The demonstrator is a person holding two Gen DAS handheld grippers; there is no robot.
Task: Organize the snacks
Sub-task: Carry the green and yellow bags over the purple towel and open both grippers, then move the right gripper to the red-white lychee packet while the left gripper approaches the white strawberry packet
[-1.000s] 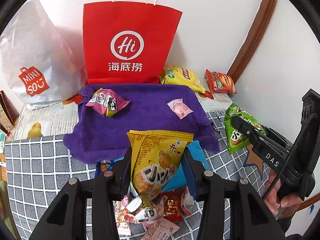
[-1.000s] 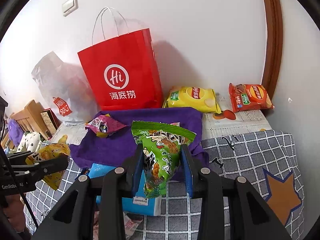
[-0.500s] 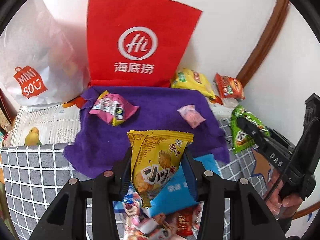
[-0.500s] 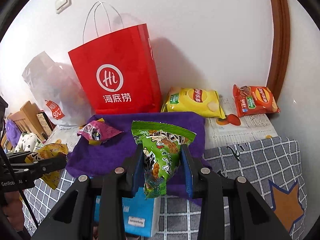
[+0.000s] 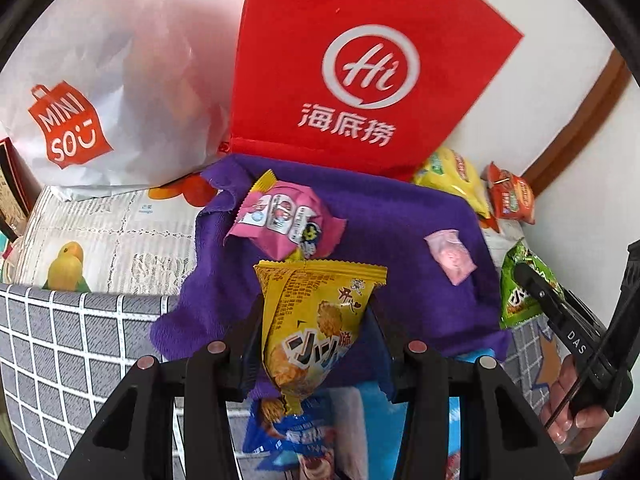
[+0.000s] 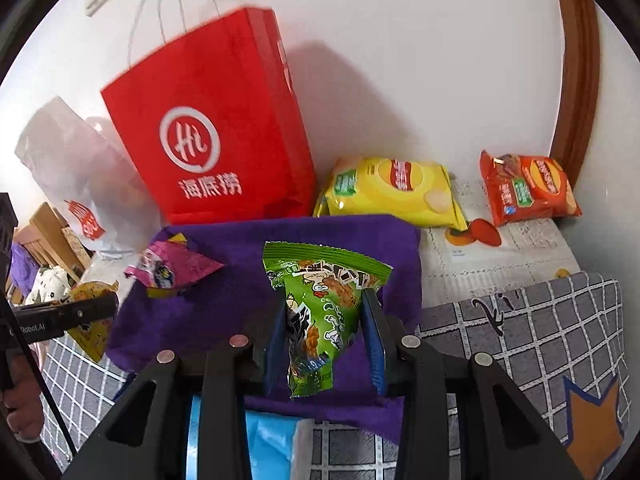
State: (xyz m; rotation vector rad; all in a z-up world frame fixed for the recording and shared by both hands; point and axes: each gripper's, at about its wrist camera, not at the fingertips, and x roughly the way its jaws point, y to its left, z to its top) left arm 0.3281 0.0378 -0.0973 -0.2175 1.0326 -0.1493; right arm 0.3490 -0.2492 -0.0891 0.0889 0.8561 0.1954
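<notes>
Both tongs are pushing forward and down now: left tongs (image 5: pixel 316 340) carrying the yellow packet (image 5: pixel 316 320) over the purple cloth (image 5: pixel 384 216), right tongs (image 6: pixel 324 332) bringing the green packet (image 6: pixel 320 312) there too.

left tool (image 5: pixel 312 344) black, silver screws | right tool (image 6: pixel 324 332) black, blue pads

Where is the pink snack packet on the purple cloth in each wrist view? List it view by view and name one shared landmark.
Left wrist: pink snack packet sits centre, above the left gripper's yellow packet.
Right wrist: it lies left of centre, on the purple cloth's left part.
Shared landmark: red paper bag stands behind the cloth.
</notes>
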